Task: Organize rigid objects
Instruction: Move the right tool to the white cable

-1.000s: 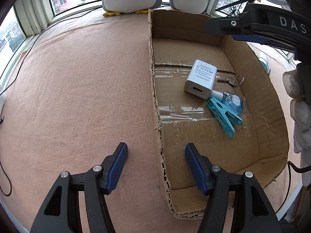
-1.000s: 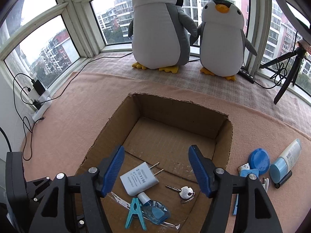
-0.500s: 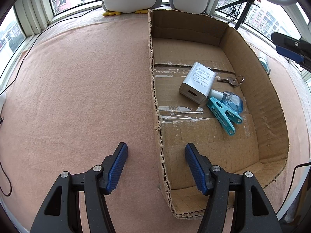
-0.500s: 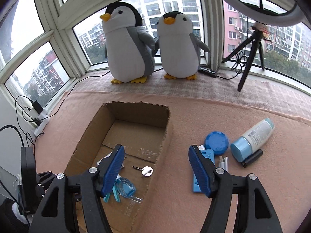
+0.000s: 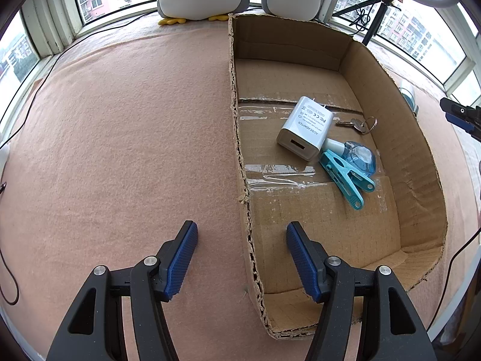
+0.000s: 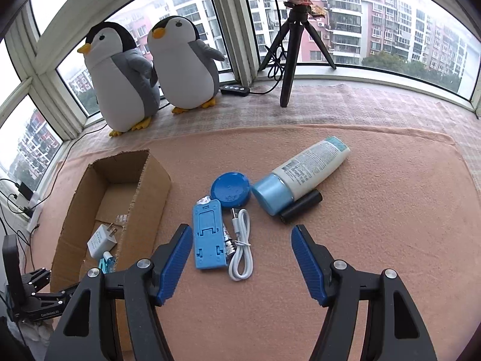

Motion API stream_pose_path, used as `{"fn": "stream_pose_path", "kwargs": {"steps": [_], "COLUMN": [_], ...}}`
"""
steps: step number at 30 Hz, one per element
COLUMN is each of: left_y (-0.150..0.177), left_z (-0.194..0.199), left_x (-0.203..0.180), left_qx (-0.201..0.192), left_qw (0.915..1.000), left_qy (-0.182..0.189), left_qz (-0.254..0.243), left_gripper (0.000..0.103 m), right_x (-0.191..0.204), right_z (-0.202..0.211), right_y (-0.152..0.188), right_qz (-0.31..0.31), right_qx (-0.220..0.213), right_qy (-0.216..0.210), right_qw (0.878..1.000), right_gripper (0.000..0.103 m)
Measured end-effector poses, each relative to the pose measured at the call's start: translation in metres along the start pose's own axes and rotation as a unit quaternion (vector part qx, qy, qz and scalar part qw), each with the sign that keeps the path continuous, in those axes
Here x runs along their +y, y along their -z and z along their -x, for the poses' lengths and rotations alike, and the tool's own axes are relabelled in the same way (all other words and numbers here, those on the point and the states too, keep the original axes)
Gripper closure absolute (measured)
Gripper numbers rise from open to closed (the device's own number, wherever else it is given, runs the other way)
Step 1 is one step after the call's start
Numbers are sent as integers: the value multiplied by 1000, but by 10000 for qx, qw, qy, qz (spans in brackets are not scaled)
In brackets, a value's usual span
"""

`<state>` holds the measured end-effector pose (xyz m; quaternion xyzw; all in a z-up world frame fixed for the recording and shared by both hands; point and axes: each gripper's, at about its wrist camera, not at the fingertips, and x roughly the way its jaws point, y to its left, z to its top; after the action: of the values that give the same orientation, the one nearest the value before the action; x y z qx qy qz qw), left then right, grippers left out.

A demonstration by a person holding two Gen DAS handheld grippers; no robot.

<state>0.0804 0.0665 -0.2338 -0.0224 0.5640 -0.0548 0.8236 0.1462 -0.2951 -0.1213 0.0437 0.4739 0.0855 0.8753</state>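
Note:
A cardboard box holds a white charger, a teal clothespin, a small blue bottle and a key. My left gripper is open, straddling the box's near left wall. In the right wrist view, the box lies left. My right gripper is open above the pink cloth, just short of a blue phone stand, a white cable, a blue round lid, a white tube with a blue cap and a black cylinder.
Two plush penguins stand on the window ledge behind the box, a black tripod to their right. Cables and a power strip run along the left edge. Pink cloth spreads left of the box.
My right gripper has swung right, away from above the box, and now faces the loose items on the cloth. The left gripper has stayed put.

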Motion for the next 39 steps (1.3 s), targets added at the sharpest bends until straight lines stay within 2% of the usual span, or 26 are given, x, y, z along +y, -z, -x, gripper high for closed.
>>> {"fn": "stream_pose_path", "kwargs": {"steps": [2,5,9,18,23,28,31,39], "left_y": [0,0,0,0,0,0,0,0], "left_z": [0,0,0,0,0,0,0,0], "left_x": [0,0,0,0,0,1,0,0], "left_qx": [0,0,0,0,0,2,0,-1], "left_qw": [10000,10000,10000,10000,10000,10000,10000,10000], "left_qy": [3,1,4,5,13,12,18,22], "left_qz": [5,-1,1,2,14,14,22,18], "left_gripper": [37,37,37,37,37,37,37,37], "right_x": [-4,-7,-8,-2,0,2,6,2], "right_z": [-6,-17,-28,-51,-64,-75,-74,-65], "right_y": [0,1,0,-2,-3,-2,-1,6], "right_qz": [6,-39,-77,-14,-7,89,203,145], "right_qx": [80,244,393,691,804,919,923,876], "right_qy": [21,-73,-157,-163,-31,89,120,146], "right_qw": [10000,9997,9991,9975,9968,9957,9955,9959], "right_gripper": [51,60,61,71,79,79,89,89]}}
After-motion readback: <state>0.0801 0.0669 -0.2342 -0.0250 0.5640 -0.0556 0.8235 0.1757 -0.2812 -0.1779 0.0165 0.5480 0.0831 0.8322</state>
